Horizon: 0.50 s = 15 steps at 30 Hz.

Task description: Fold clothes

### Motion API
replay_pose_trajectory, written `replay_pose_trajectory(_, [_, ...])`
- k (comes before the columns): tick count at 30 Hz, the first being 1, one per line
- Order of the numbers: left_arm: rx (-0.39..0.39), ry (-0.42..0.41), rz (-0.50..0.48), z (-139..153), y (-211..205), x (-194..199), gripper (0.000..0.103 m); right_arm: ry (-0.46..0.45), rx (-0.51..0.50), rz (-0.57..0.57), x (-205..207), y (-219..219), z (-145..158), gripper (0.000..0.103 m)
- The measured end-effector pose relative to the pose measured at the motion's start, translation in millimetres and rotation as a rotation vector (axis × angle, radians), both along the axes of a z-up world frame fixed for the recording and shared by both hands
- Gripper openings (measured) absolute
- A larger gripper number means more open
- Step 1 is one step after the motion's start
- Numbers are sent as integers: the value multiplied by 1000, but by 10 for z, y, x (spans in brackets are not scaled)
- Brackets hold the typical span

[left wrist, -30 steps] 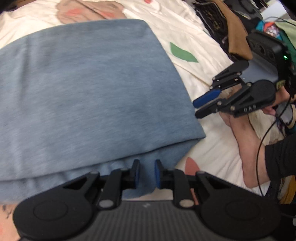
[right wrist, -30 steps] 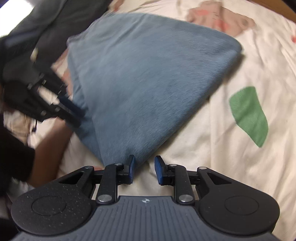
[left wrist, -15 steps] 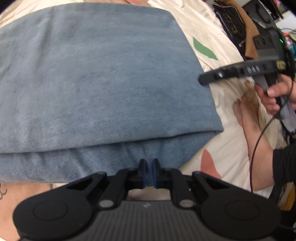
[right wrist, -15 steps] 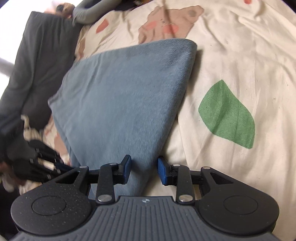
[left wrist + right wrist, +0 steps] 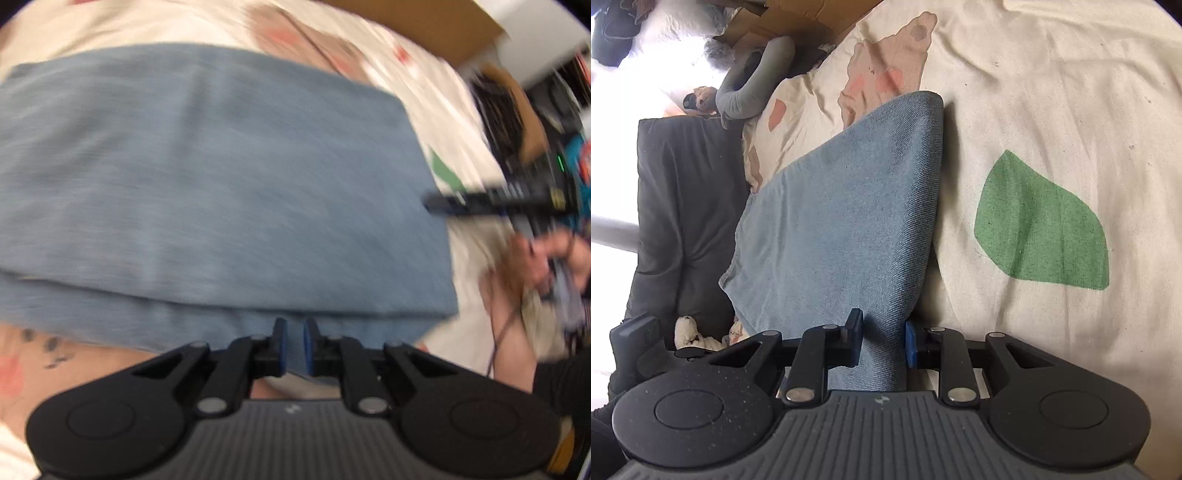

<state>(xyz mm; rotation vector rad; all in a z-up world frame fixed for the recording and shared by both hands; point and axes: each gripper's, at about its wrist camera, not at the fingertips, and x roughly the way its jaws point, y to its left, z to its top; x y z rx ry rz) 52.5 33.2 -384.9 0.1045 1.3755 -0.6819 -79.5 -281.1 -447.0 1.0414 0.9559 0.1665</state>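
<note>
A folded blue garment (image 5: 221, 192) lies across a cream printed bedsheet (image 5: 436, 92). My left gripper (image 5: 294, 343) has the garment's near lower edge between its pads, and its jaws are opening slightly while the cloth still fills the gap. The left wrist view is motion-blurred. My right gripper (image 5: 882, 341) holds the garment's (image 5: 849, 206) near right corner between its pads as its jaws are closing. In the left wrist view the right gripper (image 5: 434, 203) shows edge-on at the garment's right side, held by a hand (image 5: 535, 266).
The bedsheet (image 5: 1052, 74) carries a green leaf print (image 5: 1041, 221) right of the garment. A dark grey cushion (image 5: 683, 203) and a small plush toy (image 5: 689, 330) lie to the left. Piled clothes (image 5: 517, 122) and cardboard (image 5: 406, 22) border the bed.
The left jaws narrowed onto the garment's near edge, and that view slid so the far edge shows. The right gripper rolled and came down over the garment's corner.
</note>
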Motion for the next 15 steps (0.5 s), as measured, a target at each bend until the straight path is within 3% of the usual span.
replay_pose_trajectory(4, [36,-46,140,52,278,191,40,-16,22,-11,-2,-31,29,25])
replay_pose_trajectory(7, [51,-64,212,59,441,265,49,-35,54,-20,26,-62,60,25])
replay_pose_trajectory(15, [31,-47,401,4,781,359,49,-14,105,-75,166,-117,-95,26])
